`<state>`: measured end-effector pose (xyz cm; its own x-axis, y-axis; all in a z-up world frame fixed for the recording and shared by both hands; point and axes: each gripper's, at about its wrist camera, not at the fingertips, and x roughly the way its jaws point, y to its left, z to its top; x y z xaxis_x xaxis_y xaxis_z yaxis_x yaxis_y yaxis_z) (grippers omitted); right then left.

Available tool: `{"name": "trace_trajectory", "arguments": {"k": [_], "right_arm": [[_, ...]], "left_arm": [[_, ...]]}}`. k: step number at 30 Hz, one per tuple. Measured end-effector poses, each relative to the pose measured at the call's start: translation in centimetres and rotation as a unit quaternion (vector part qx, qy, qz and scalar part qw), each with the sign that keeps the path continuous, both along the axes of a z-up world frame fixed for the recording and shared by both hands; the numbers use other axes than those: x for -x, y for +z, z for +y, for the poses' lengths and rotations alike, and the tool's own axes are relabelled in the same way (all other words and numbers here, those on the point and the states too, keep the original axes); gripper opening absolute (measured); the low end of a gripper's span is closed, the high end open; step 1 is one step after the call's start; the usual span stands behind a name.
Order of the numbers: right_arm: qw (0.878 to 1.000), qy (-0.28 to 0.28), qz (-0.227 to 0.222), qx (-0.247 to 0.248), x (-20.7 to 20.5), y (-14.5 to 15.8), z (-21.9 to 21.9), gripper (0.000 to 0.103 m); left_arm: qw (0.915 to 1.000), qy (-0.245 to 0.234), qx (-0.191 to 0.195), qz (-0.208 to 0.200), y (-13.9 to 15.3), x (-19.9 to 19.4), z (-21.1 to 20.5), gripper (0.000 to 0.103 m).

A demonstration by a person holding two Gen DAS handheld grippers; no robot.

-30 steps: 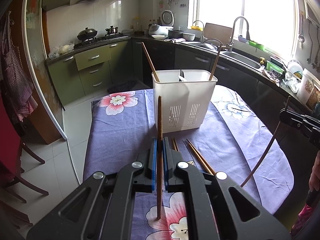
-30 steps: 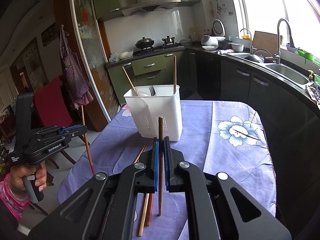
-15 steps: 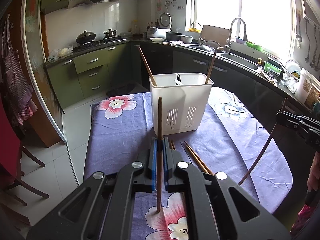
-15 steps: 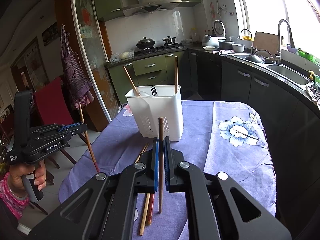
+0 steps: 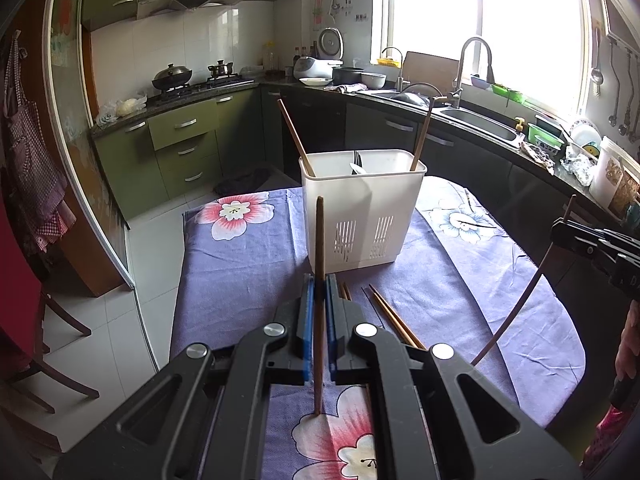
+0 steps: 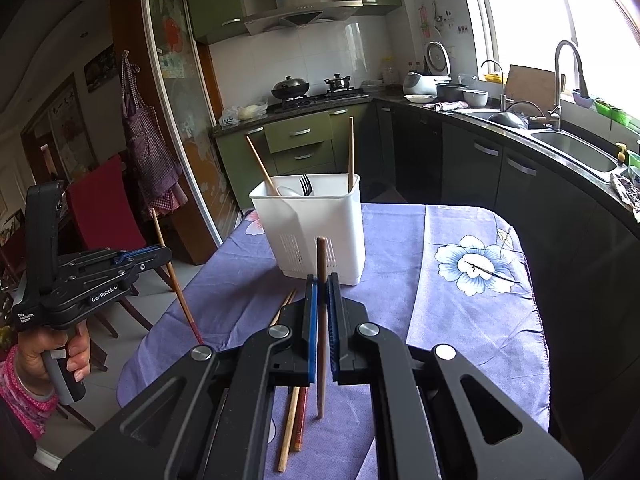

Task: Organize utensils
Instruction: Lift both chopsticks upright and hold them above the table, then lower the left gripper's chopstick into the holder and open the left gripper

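My left gripper (image 5: 319, 292) is shut on a dark wooden chopstick (image 5: 319, 240) that stands nearly upright, its lower tip just over the tablecloth. A white utensil caddy (image 5: 360, 216) stands beyond it, holding two slanted chopsticks, a fork and a spoon. My right gripper (image 6: 320, 292) is shut on another brown chopstick (image 6: 321, 264), in front of the same caddy (image 6: 316, 232). Each gripper shows in the other's view: the right gripper (image 5: 557, 234) at the right edge, the left gripper (image 6: 166, 254) at the left. Loose chopsticks (image 5: 394, 320) (image 6: 290, 420) lie on the cloth under both grippers.
The table (image 5: 240, 260) wears a purple floral cloth; its edges fall off left and right. A red chair (image 6: 104, 208) stands at the left. Dark cabinets, a sink (image 6: 576, 148) and a stove run along the back. A person's hand (image 6: 72, 356) holds the left gripper's handle.
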<state>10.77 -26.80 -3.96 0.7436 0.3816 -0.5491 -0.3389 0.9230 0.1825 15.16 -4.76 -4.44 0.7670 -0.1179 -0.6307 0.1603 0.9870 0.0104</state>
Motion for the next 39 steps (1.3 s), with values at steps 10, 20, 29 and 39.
{"name": "trace_trajectory", "arguments": {"k": [10, 20, 29, 39], "right_arm": [[1.0, 0.0, -0.01, 0.003, -0.1, 1.0, 0.1, 0.006], [0.999, -0.005, -0.037, 0.009, -1.0, 4.2, -0.2, 0.006], [0.998, -0.004, -0.053, 0.017, -2.7, 6.6, 0.2, 0.006], [0.998, -0.003, -0.053, 0.023, -4.0, 7.2, 0.4, 0.006]], "left_arm": [[0.9999, -0.002, 0.007, -0.01, 1.8, -0.2, 0.4, 0.006], [0.9989, -0.025, 0.033, -0.023, 8.1, -2.9, -0.3, 0.006], [0.9933, -0.022, 0.035, -0.108, 16.1, -6.5, -1.8, 0.006], [0.9915, 0.005, 0.017, -0.129, 14.9, -12.8, -3.3, 0.006]]}}
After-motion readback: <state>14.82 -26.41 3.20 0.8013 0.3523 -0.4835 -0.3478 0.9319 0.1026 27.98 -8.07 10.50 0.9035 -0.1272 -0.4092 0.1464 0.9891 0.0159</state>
